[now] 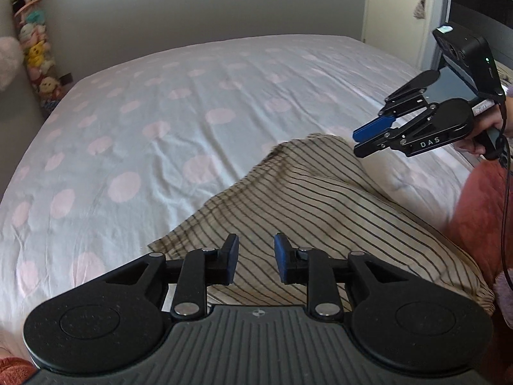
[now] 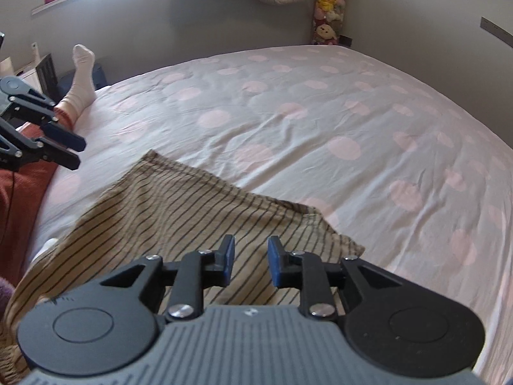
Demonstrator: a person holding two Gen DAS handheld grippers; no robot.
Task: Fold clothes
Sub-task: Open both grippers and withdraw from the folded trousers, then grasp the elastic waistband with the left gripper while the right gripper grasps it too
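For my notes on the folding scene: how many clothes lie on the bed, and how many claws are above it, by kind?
Striped garment on the bed: 1
Claws, left and right, both open, empty: 2
Total: 3

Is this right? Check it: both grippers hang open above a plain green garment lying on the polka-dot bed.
Not quite. The garment is beige with dark stripes, not plain green, as the right wrist view shows. The rest holds: left gripper and right gripper both open above it, on the polka-dot bed.
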